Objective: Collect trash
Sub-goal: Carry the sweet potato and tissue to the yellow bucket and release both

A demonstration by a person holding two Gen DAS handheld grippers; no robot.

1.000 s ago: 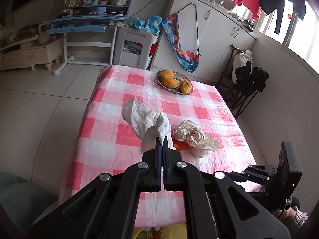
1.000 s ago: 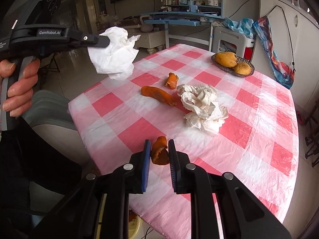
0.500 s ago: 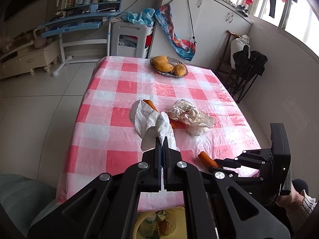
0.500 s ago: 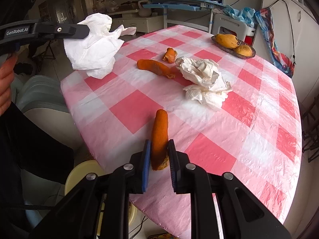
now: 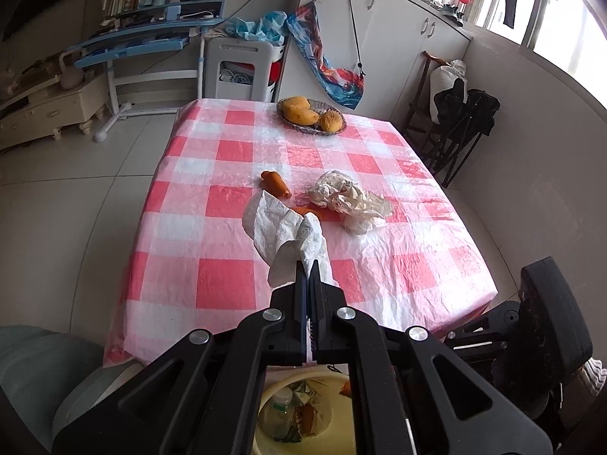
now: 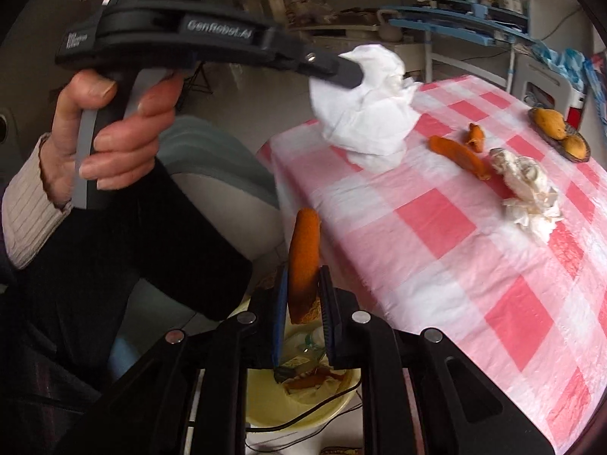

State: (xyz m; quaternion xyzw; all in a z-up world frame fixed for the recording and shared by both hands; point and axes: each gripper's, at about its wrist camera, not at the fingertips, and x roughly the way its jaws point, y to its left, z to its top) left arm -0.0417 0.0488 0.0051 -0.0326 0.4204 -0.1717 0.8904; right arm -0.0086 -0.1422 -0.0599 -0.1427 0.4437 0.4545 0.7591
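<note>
My left gripper (image 5: 308, 270) is shut on a white paper towel (image 5: 282, 231), held above the near end of the red-and-white checked table (image 5: 227, 204). The right wrist view shows the same towel (image 6: 366, 113) hanging from the left gripper (image 6: 351, 72). My right gripper (image 6: 303, 276) is shut on an orange peel strip (image 6: 303, 254), past the table's edge and above a yellow bin (image 6: 288, 402). The bin (image 5: 303, 413) holds a bottle and scraps. On the table lie two orange peels (image 5: 276, 184) (image 6: 459, 157) and a crumpled stained tissue (image 5: 347, 201).
A dish of yellow fruit (image 5: 311, 115) stands at the table's far end. A grey-green chair (image 6: 212, 174) is beside the near corner. A person's hand (image 6: 114, 121) grips the left tool's handle. Shelves, a white cabinet and a folded black chair ring the room.
The right gripper has carried the orange peel off the table's edge to above the bin. The left gripper with the towel has drawn back towards the near end.
</note>
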